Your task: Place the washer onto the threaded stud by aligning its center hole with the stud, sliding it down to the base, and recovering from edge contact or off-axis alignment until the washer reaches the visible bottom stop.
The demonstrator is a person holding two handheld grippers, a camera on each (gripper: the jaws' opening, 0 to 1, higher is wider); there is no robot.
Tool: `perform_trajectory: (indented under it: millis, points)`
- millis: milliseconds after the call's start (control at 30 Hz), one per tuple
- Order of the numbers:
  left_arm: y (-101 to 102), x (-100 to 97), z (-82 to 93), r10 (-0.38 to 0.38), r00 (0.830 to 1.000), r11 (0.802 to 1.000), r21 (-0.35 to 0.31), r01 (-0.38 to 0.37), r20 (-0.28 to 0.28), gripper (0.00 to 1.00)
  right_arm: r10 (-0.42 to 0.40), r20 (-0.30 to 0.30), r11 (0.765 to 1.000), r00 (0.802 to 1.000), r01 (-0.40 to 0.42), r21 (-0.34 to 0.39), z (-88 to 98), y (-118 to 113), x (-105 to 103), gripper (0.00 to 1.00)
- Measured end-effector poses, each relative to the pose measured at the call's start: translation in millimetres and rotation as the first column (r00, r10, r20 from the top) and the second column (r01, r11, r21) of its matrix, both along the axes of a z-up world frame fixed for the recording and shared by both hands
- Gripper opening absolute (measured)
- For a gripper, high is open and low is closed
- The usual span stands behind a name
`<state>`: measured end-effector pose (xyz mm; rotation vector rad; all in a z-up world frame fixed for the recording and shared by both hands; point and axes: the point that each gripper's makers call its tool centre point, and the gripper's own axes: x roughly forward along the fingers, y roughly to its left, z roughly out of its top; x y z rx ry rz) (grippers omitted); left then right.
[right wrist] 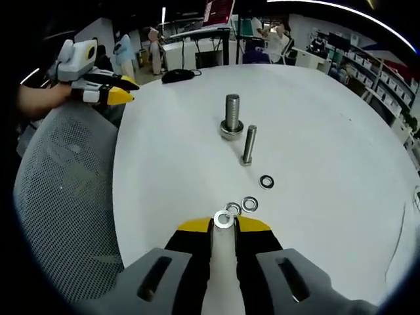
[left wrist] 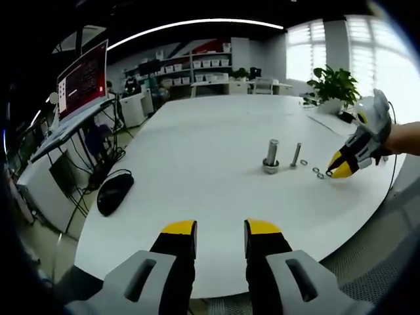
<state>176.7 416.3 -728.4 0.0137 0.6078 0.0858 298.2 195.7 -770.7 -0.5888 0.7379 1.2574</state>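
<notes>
Two tongs in play: right tongs (right wrist: 224, 226) pinch a washer (right wrist: 223, 220) at the tips, low over the table (right wrist: 170, 151) beside loose washers (right wrist: 249, 204), ready to carry. Threaded stud (right wrist: 232, 117) stands upright well ahead, bare; left tongs (left wrist: 220, 230) hang narrowly parted, empty, back at the table edge, clear of the work.

Open-plan office or lab workspace. A large white table (left wrist: 197, 164) dominates, with a mesh chair (right wrist: 65, 197) drawn up. Observed around it: a monitor (left wrist: 82, 82) on a side desk, shelving with white bins (left wrist: 197, 64), a potted plant (left wrist: 335, 85), and blinded windows (left wrist: 357, 46).
</notes>
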Motion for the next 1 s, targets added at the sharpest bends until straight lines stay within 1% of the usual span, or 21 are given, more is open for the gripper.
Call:
perform_trajectory:
  millis: [267, 367, 467, 533, 567, 633, 700, 767, 800, 833, 900, 1000]
  points:
    - [1.7, -0.9, -1.2, 0.005, 1.000, 1.000, 0.007, -0.005, -0.006, 0.26, -0.017, 0.021, 0.999, 1.000, 0.016, 0.049, 19.7, 12.2, 10.9, 0.14]
    - [2.5, -0.9, -1.4, 0.008, 1.000, 1.000, 0.007, -0.008, -0.006, 0.25, -0.028, 0.033, 0.997, 0.999, 0.026, 0.079, 29.1, 20.5, 16.3, 0.14]
    - [2.4, -1.4, -2.2, 0.006, 1.000, 1.000, 0.013, -0.006, -0.013, 0.25, -0.030, 0.047, 0.995, 0.998, 0.026, 0.098, 34.5, 28.6, 20.7, 0.14]
    - [2.5, -1.3, -2.4, 0.004, 1.000, 1.000, 0.015, -0.004, -0.013, 0.25, -0.045, 0.056, 0.991, 0.997, 0.038, 0.128, 40.0, 35.0, 24.7, 0.14]
    - [2.8, -1.3, -2.3, 0.005, 1.000, 1.000, 0.014, -0.005, -0.013, 0.25, -0.076, 0.035, 0.984, 0.996, 0.069, 0.161, 43.6, 40.1, 26.2, 0.14]
    - [3.0, -1.5, -2.3, 0.007, 1.000, 1.000, 0.014, -0.007, -0.013, 0.24, -0.085, 0.032, 0.982, 0.996, 0.079, 0.171, 45.6, 43.4, 28.1, 0.14]
    - [3.6, -1.7, -2.6, 0.007, 1.000, 1.000, 0.016, -0.007, -0.014, 0.24, -0.089, 0.046, 0.981, 0.995, 0.080, 0.175, 46.7, 47.7, 30.5, 0.14]
    - [3.9, -1.9, -3.0, 0.007, 1.000, 1.000, 0.017, -0.007, -0.017, 0.24, -0.110, 0.020, 0.974, 0.994, 0.104, 0.201, 50.2, 54.1, 32.7, 0.14]
    - [3.9, -1.8, -3.0, 0.006, 1.000, 1.000, 0.018, -0.006, -0.017, 0.23, -0.113, 0.016, 0.973, 0.993, 0.108, 0.203, 51.1, 56.8, 34.5, 0.14]
    - [4.0, -1.7, -3.0, 0.005, 1.000, 1.000, 0.019, -0.005, -0.017, 0.23, -0.113, 0.020, 0.974, 0.993, 0.107, 0.202, 51.1, 57.5, 35.1, 0.14]
    - [4.2, -1.8, -3.1, 0.006, 1.000, 1.000, 0.019, -0.006, -0.018, 0.23, -0.107, 0.049, 0.976, 0.993, 0.096, 0.195, 50.9, 61.0, 38.4, 0.14]
    - [5.1, -1.7, -3.2, 0.008, 1.000, 1.000, 0.021, -0.008, -0.018, 0.22, -0.119, 0.046, 0.975, 0.992, 0.108, 0.195, 49.8, 65.5, 41.4, 0.14]
